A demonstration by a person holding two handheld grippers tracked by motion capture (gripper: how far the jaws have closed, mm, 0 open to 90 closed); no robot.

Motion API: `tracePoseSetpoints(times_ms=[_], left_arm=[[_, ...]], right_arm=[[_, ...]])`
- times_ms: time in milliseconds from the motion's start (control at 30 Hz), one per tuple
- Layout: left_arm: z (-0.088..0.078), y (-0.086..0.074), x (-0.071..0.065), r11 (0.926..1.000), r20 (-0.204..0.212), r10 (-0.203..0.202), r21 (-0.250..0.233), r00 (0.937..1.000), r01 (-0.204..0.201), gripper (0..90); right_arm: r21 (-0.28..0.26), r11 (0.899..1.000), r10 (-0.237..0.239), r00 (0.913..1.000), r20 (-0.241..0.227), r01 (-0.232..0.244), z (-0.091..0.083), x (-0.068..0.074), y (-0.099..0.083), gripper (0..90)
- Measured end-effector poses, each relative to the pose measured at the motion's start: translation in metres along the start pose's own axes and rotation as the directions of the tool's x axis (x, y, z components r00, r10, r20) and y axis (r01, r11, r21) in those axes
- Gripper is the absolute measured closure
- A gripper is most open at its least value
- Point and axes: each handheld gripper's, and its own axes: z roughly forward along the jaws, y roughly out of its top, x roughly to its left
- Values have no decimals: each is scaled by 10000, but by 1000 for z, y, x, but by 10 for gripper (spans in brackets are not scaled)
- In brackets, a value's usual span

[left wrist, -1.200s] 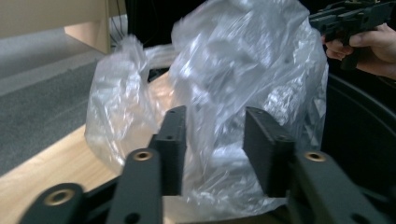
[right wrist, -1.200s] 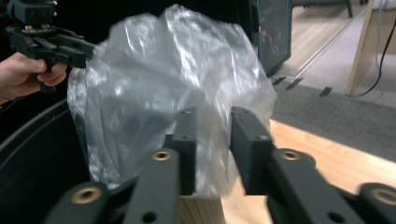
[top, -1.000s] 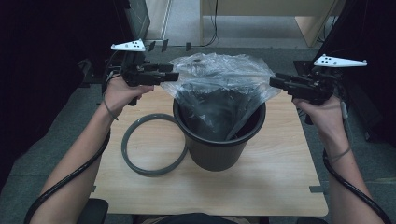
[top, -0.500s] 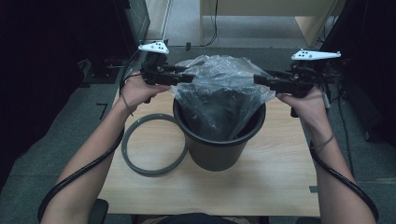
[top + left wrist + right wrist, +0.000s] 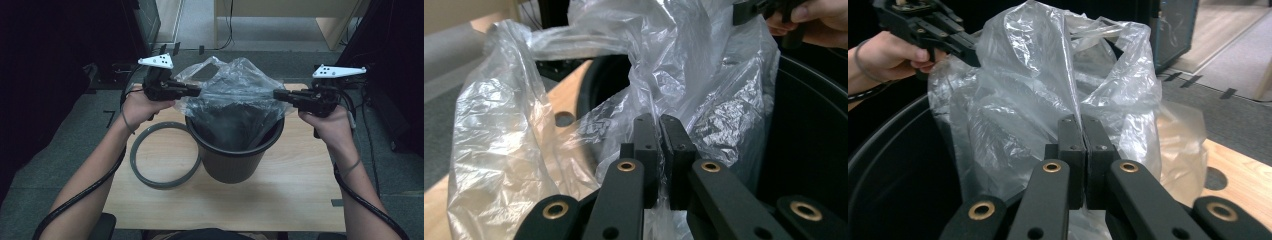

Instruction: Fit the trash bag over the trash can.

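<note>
Light wooden table (image 5: 300,195), dark round bin (image 5: 234,160) standing upright near its middle, clear plastic bag (image 5: 235,87) rising from the bin, grey ring (image 5: 162,155) lying flat just left, touching the bin's side

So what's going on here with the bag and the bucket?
A person is lining a round dark plastic bin with a clear crinkled plastic bag. The left hand-held gripper and the right hand-held gripper have just closed, each pinching the bag's rim on opposite sides above the bin. The bag hangs partly inside. A grey plastic ring lies flat on the wooden table beside the bin, untouched.
</note>
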Motion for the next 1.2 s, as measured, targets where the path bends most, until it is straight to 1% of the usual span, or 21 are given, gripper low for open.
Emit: tracePoseSetpoints(times_ms=[67, 233, 300, 367, 433, 567, 667, 733, 833, 967, 1033, 1100, 1167, 1200], left_arm=[[-5, -3, -5, 10000, 107, -54, -60, 9999, 55, 872], [-14, -9, -17, 9996, 147, 127, -254, 9998, -123, 871], [-16, -11, -20, 9997, 193, 50, -260, 9998, -45, 870], [-18, -15, -25, 9996, 227, 139, -233, 9996, -134, 869], [-21, -17, -29, 9993, 295, 174, -338, 9994, -164, 867], [-25, -24, -37, 9986, 267, 226, -477, 9994, -213, 865], [-25, -31, -40, 9981, 307, 159, -599, 9994, -140, 865], [-25, -36, -43, 9978, 387, -12, -662, 9992, 38, 865], [-29, -40, -49, 9981, 485, -4, -617, 9988, 34, 866], [-32, -41, -56, 9995, 678, -29, -315, 9977, 51, 866], [-35, -42, -62, 9998, 737, 56, -192, 9973, -42, 866], [-37, -42, -66, 9998, 679, 145, -134, 9976, -136, 864], [-39, -40, -70, 9999, 752, 124, -103, 9971, -117, 861], [-40, -37, -74, 9997, 691, 221, -115, 9974, -213, 858]], right_arm=[[-25, 10000, -35, 10000, -92, 34, -3, 4, -3, 897], [-87, 9997, -228, 9991, -346, 226, -11, 21, -9, 898], [-77, 9996, -275, 9989, -370, 272, -13, 25, -12, 898], [-42, 9997, -226, 9988, -442, 224, -14, 29, -14, 899], [-44, 9996, -295, 9983, -510, 293, -16, 32, -18, 899], [-47, 9995, -315, 9973, -659, 313, -18, 39, -26, 899], [12, 9994, -352, 9959, -834, 355, -19, 44, -33, 899], [44, 9995, -316, 9951, -934, 322, -19, 47, -36, 899], [45, 9997, -241, 9932, -1139, 248, -22, 51, -40, 899], [252, 9991, -317, 9909, -1309, 353, -26, 58, -45, 899], [273, 9990, -313, 9888, -1456, 356, -28, 61, -47, 900], [286, 9987, -381, 9874, -1533, 430, -30, 64, -49, 900], [311, 9986, -378, 9861, -1615, 434, -31, 67, -51, 900], [336, 9983, -414, 9861, -1606, 474, -32, 68, -51, 900]])
